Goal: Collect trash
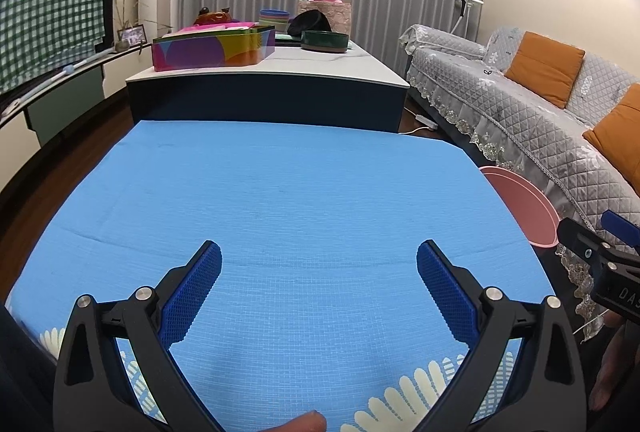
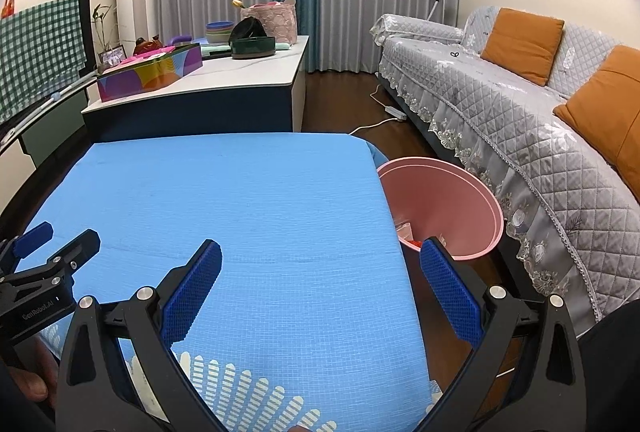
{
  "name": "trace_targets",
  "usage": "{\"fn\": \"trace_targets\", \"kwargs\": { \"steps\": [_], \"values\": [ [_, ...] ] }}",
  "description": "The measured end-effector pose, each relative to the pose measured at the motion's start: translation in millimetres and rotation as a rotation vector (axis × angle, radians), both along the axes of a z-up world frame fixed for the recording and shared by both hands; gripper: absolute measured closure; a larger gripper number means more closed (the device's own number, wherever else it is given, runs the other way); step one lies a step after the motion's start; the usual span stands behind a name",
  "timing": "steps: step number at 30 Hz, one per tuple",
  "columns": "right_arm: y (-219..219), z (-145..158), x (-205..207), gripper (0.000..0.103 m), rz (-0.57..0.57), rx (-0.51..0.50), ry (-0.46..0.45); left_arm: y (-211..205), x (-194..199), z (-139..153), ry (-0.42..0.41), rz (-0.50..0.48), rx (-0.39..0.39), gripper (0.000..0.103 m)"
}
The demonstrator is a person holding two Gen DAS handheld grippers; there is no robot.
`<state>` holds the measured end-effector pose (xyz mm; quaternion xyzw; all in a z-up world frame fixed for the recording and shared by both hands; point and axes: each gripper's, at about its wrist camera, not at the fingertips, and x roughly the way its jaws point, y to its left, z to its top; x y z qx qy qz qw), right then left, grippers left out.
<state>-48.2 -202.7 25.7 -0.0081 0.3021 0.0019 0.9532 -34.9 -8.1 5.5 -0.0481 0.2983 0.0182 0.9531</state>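
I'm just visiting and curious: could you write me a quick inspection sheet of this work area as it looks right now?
Surface: blue cloth, no trash seen on it.
Job's things: pink bin beside its right edge, scraps inside.
Clutter: colourful box and dark bowl on the far table.
Tongs: left tongs and right tongs open, holding nothing.
Cables: white power strip on the floor.
Surroundings: grey sofa, curtains.

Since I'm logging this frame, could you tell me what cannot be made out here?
- Pink bin contents: right wrist view shows only scraps at the bottom, too small to identify, partly behind the right gripper finger.
- Same bin in left wrist view: inside hidden by the blue table edge.
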Motion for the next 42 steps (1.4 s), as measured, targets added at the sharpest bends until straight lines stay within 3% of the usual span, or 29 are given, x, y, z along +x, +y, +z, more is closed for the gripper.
{"fn": "trace_targets", "kwargs": {
  "steps": [42],
  "values": [
    [2.2,-0.4,-1.5,0.005,0.003,-0.003,0.000,-0.3,-2.6,2.2,-0.002,0.002,-0.003,0.008]
  ]
}}
